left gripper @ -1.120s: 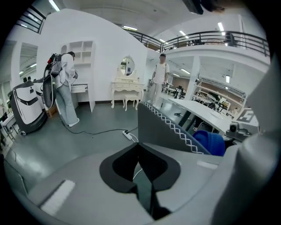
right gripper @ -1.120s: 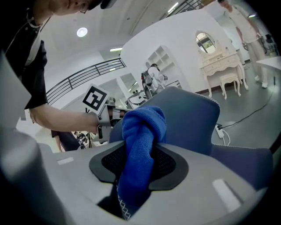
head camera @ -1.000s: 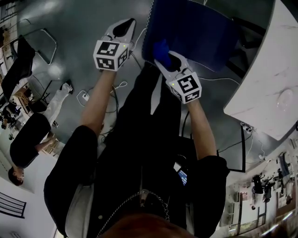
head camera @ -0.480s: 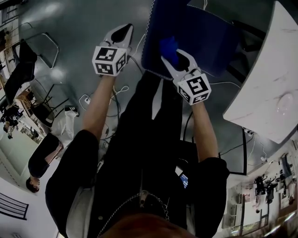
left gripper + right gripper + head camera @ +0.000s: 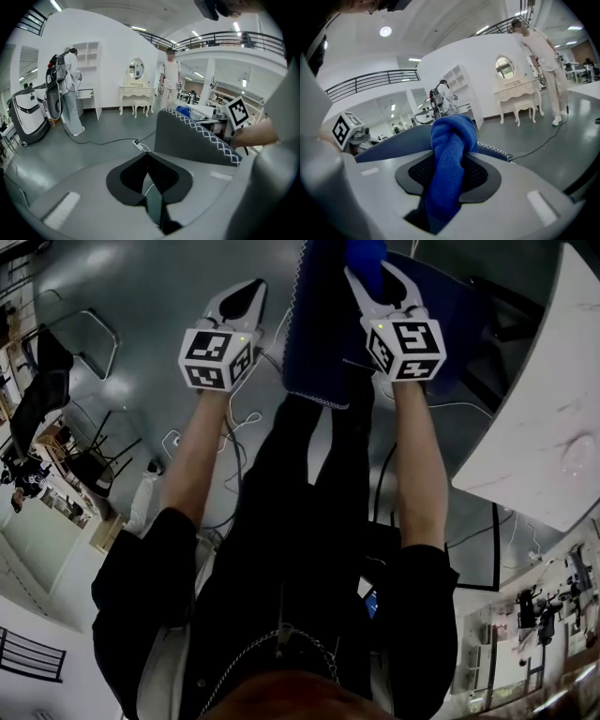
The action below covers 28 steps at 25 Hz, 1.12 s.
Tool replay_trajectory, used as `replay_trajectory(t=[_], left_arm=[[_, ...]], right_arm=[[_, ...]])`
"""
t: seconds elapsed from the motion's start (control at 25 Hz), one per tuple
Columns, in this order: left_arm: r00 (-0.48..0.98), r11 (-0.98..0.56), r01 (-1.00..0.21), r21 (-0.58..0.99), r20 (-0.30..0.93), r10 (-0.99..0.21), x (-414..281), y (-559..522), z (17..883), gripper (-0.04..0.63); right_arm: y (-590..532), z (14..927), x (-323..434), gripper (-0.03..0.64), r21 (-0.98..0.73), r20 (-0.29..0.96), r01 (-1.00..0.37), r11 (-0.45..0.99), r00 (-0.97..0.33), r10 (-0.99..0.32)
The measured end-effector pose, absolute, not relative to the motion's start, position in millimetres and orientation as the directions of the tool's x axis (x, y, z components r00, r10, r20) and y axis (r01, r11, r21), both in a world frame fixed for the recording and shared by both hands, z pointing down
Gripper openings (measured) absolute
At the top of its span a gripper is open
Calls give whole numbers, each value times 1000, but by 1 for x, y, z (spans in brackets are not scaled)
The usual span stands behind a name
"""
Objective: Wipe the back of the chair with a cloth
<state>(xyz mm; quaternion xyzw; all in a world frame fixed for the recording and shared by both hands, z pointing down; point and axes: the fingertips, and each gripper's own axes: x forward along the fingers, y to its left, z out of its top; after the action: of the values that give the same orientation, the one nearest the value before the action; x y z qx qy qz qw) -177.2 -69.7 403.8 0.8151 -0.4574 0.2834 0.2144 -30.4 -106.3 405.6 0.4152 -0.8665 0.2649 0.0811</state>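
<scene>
The blue chair back (image 5: 323, 329), edged with white zigzag stitching, stands in front of me in the head view. My right gripper (image 5: 371, 266) is shut on a bunched blue cloth (image 5: 364, 253) and presses it on the upper part of the chair back. In the right gripper view the cloth (image 5: 451, 154) fills the jaws, with the chair back (image 5: 391, 139) just behind it. My left gripper (image 5: 246, 294) hovers left of the chair, shut and holding nothing. The left gripper view shows the chair back (image 5: 194, 136) to its right, apart from the gripper (image 5: 148, 157).
A white table (image 5: 553, 418) lies to the right. Cables (image 5: 236, 418) and a power strip (image 5: 138, 145) lie on the grey floor. Black chairs (image 5: 42, 381) stand at the left. Two people (image 5: 70, 89) and a white dressing table (image 5: 136, 91) are farther off.
My right gripper has slid the cloth up and away along the chair back, from its lower edge toward the top. The left gripper has barely shifted.
</scene>
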Motion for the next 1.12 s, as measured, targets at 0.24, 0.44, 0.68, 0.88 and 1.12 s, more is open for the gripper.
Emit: replay_trajectory(t=[0.24,0.44,0.68,0.88,1.12], left_arm=[[423,-497,-864,84,656,-624,-178,-72,402,9],[417,-492,-866,88,669,-616,-183,-67,408,9],[422,-496,-863,96,677,-603,-181,-57,416,9],[428,-502,-859,98,674,-601,-179,-52,418,10],[436,-510,-854,103,675,-594,-175,-43,421,9]], right_arm=[[-131,429,-22,152,-409,383,-778,477,-621,-684],[-128,429,-30,152,-434,371,-754,493,-649,-665],[-110,434,-37,152,-452,375,-725,520,-683,-627],[-87,440,-45,152,-472,379,-708,525,-701,-604],[-56,449,-52,150,-502,387,-702,505,-705,-595]])
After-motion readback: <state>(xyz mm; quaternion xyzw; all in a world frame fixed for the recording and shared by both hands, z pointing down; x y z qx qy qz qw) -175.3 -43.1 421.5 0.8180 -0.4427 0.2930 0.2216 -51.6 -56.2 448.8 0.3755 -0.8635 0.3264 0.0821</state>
